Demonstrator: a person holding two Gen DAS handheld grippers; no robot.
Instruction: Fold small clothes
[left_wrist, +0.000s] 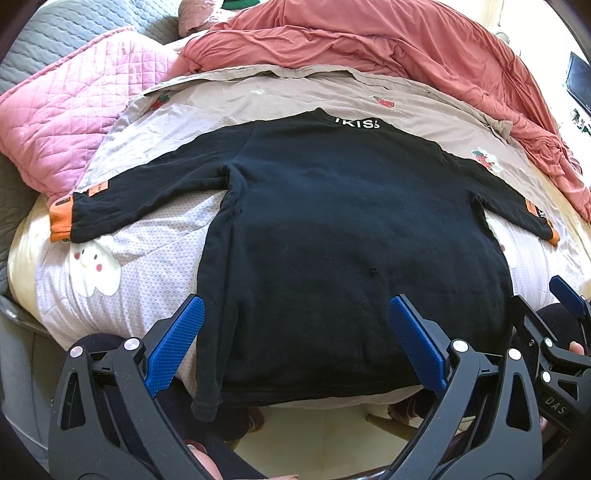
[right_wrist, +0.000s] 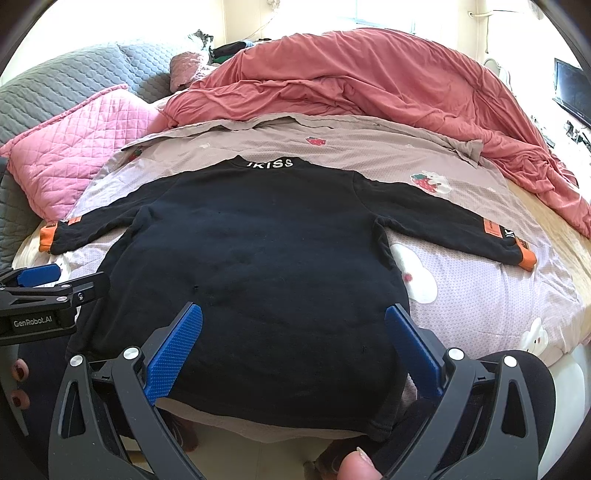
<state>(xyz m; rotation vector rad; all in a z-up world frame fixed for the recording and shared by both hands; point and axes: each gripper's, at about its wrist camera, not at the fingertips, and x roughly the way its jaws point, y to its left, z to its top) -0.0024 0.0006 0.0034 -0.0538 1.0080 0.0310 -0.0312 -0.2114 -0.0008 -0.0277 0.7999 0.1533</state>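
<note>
black knit sweater (left_wrist: 332, 229) spread flat

Pink quilted pillow (right_wrist: 70, 147), rumpled salmon duvet (right_wrist: 388, 81) behind, grey quilted cover (right_wrist: 74, 74) — dark screen (right_wrist: 574, 92) far right
</note>
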